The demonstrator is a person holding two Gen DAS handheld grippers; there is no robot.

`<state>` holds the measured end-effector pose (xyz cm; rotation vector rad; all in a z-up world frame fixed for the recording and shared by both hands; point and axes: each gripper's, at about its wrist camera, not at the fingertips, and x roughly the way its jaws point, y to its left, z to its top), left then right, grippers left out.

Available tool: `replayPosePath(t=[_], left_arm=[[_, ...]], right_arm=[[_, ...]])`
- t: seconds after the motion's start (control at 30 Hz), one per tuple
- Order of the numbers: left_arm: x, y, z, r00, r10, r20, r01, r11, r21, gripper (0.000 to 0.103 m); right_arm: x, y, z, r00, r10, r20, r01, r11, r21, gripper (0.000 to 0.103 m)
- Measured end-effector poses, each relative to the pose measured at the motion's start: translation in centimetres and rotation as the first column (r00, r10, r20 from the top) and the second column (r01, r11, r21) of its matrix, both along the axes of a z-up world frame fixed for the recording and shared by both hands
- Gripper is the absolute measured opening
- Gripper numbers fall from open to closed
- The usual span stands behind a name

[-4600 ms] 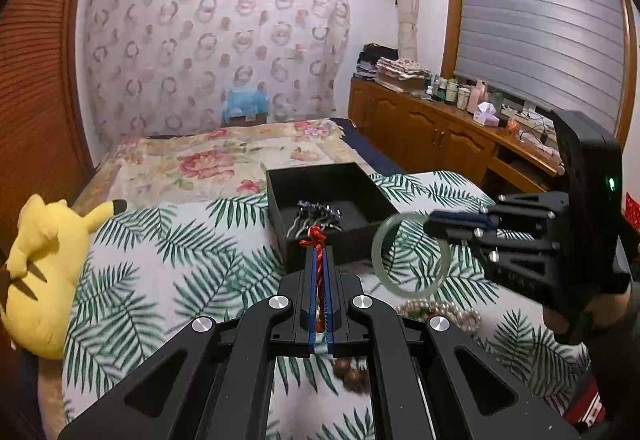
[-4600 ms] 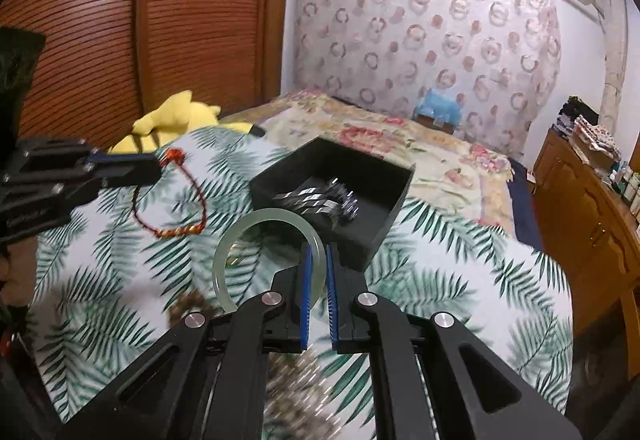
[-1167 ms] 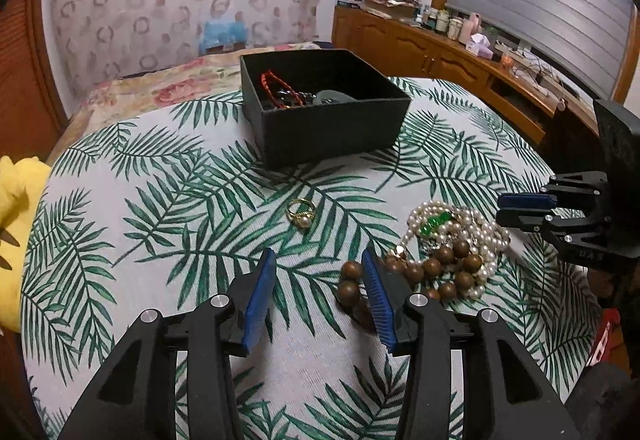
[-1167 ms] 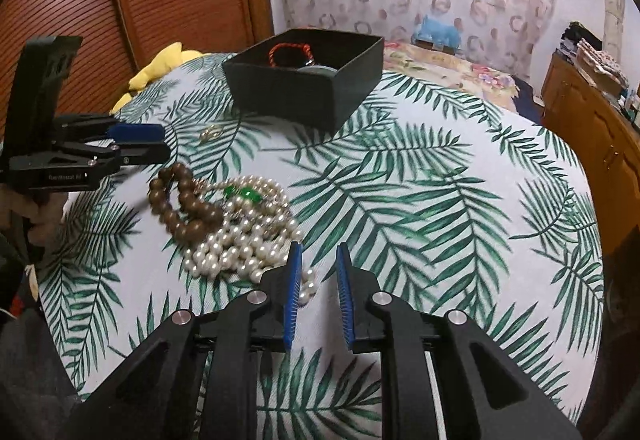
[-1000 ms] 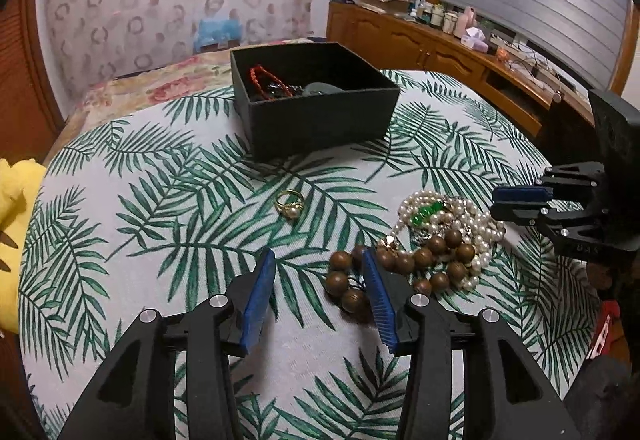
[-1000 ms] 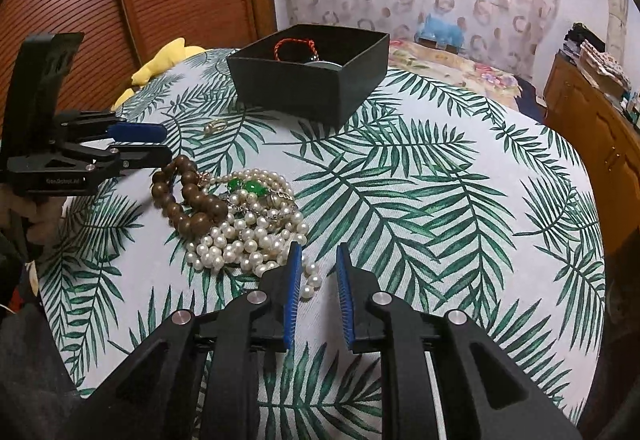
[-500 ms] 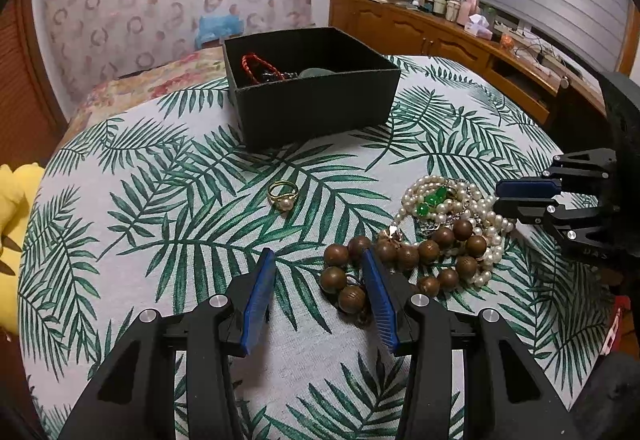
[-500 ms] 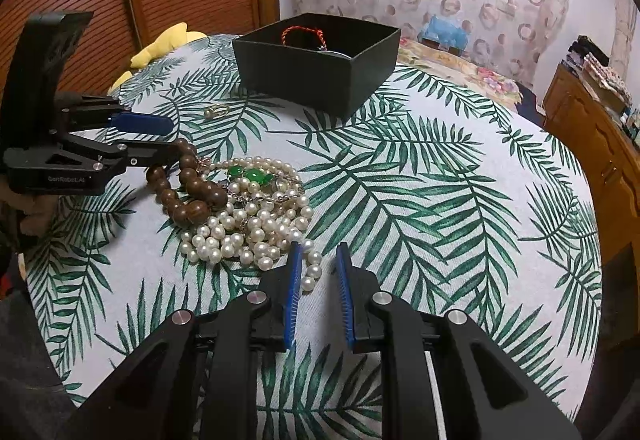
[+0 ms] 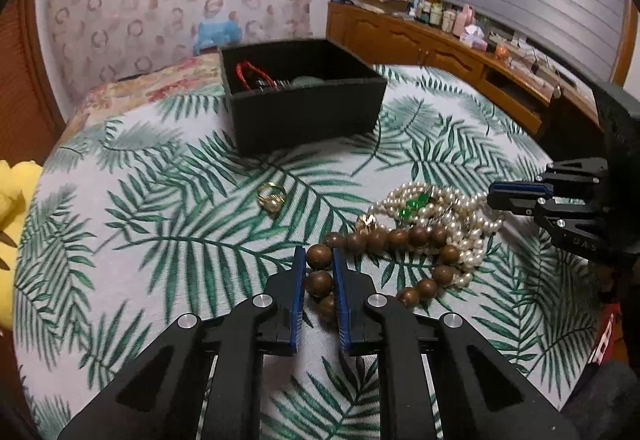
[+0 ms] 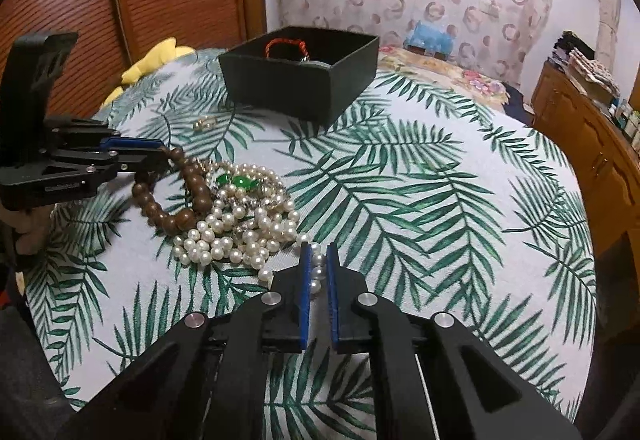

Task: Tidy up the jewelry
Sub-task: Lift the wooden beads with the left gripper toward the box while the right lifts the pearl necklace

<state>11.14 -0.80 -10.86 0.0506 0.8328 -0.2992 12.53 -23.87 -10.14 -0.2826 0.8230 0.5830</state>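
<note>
Your left gripper (image 9: 316,266) is pinching the wooden bead bracelet (image 9: 384,240) at its near end, with the blue pads pressed against a large brown bead on either side and two more beads running back between the fingers toward the camera. From there the bracelet is stretching away to your right across the palm-leaf tablecloth (image 9: 168,200), its long axis running roughly sideways in the left wrist view, and its far loop is lying partly on the pearl necklace (image 9: 444,208). The pearls are piled in a loose heap with green stones (image 9: 412,206) near the top, and the heap is sprawling from the wooden beads toward your right gripper (image 10: 317,266). That gripper is closing narrowly around the nearest strand, with several pearls sitting between its blue pads; whether the pads are actually squeezing them is hard to tell. A gold ring (image 9: 271,196) is lying alone on the cloth between the bracelet and the black box (image 9: 308,120), well apart from both. The box is standing open at the far side of the table, holding a red cord bracelet (image 9: 250,74) and other pieces too dim to name.
</note>
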Motion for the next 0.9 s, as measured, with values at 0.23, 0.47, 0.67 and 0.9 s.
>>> replayPosePath(t=[0.23, 0.47, 0.67, 0.9], left_arm=[[-1.6, 0.8, 3.9, 0.994, 0.025, 0.104, -0.023, 1.0, -0.015, 0.012], [-2.3, 0.9, 6.8, 0.983, 0.031, 0.181, -0.03, 1.0, -0.01, 0.012], [-2.1, 1.2, 8.7, 0.973, 0.042, 0.229, -0.038, 0.999, -0.02, 0.012], [-1.7, 1.4, 10.9, 0.96, 0.045, 0.277, -0.038, 0.999, -0.032, 0.012]], right_arm=[[-0.7, -0.6, 3.3, 0.996, -0.015, 0.087, 0.011, 0.999, 0.046, 0.008], [-0.4, -0.4, 6.1, 0.988, -0.022, 0.151, 0.014, 0.999, 0.051, 0.008], [0.2, 0.0, 9.2, 0.977, -0.02, 0.214, 0.007, 0.998, 0.062, 0.008], [0.6, 0.6, 12.6, 0.961, -0.013, 0.277, -0.009, 0.997, 0.075, 0.008]])
